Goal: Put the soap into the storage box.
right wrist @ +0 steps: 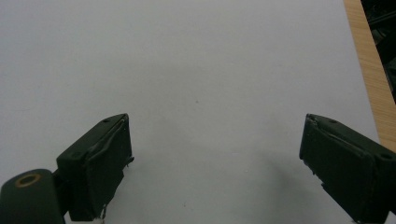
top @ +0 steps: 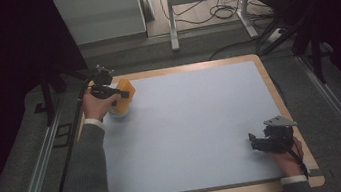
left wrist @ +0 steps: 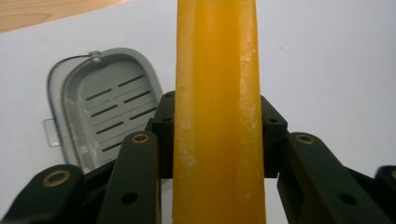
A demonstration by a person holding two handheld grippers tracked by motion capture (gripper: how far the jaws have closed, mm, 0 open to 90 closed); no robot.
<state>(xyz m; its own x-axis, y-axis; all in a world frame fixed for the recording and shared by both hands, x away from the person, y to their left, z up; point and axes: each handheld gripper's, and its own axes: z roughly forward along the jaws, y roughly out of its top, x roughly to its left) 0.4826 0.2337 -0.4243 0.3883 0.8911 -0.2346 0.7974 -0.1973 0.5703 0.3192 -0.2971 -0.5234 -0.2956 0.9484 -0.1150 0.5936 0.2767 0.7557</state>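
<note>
I have the left tongs (left wrist: 217, 140) clenched on the orange bar (left wrist: 217, 112) near the surface's (top: 187, 124) far left corner, its long axis running straight out between the jaws. The grey slotted tray (left wrist: 100, 109) lies just beside and below. The right tongs (top: 264, 141) rest released near the right edge. The room behind is dark.

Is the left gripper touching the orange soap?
Touching. In the left gripper view, the left gripper has both jaws pressed against the sides of the orange soap.
</note>
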